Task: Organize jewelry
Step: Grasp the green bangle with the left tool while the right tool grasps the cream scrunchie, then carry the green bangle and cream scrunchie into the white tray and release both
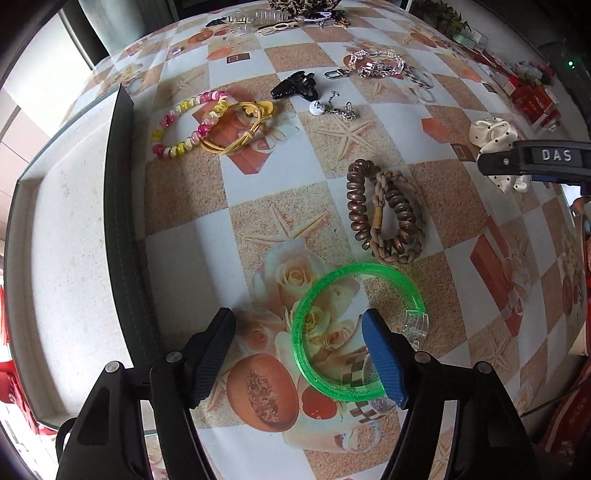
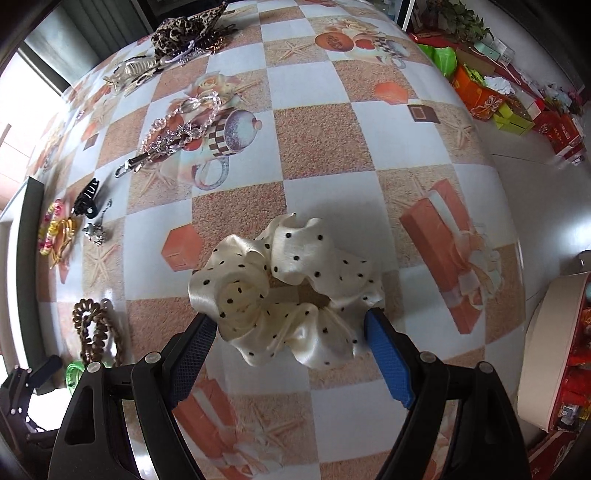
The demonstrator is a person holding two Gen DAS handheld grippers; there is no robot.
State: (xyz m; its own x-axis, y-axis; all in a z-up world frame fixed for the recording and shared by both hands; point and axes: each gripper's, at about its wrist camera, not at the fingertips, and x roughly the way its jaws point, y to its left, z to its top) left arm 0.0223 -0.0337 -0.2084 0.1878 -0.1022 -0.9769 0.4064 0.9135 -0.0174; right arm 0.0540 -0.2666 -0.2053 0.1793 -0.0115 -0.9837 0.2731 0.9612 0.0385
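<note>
Presently the surface [image 1: 325, 206], under a glossy checked cloth printed with starfish, roses and gift boxes, shows bare squares through its middle and toward its far right corner. A shallow tray [image 1: 74, 236] with a dark stitched rim and pale felt lining lies along the left edge.

The left claw [image 1: 299, 360] is released, jaws spread, low over the near part of the surface. A translucent green bangle [image 1: 354, 332] lies flat between and partly under its right pad; contact cannot be told. A clear plastic piece [image 1: 417, 325] sits against the bangle's right side.

The right claw [image 2: 291, 358] is likewise released. Its pads flank a cream satin scrunchie [image 2: 284, 291] with black dots, ruffled and lying near the right edge.

Just beyond the bangle lie a bronze spiral coil and braided band [image 1: 384, 210], overlapped. Toward the tray, a pink-and-yellow bead bracelet [image 1: 188, 123] overlaps a yellow cord bracelet [image 1: 240, 125]. Farther off: a black hair claw clip [image 1: 295, 86], a small metal chain piece [image 1: 336, 107], and a clear crystal strand [image 1: 376, 62]. Clips and a leopard-print fabric piece [image 2: 184, 26] crowd the far edge.
</note>
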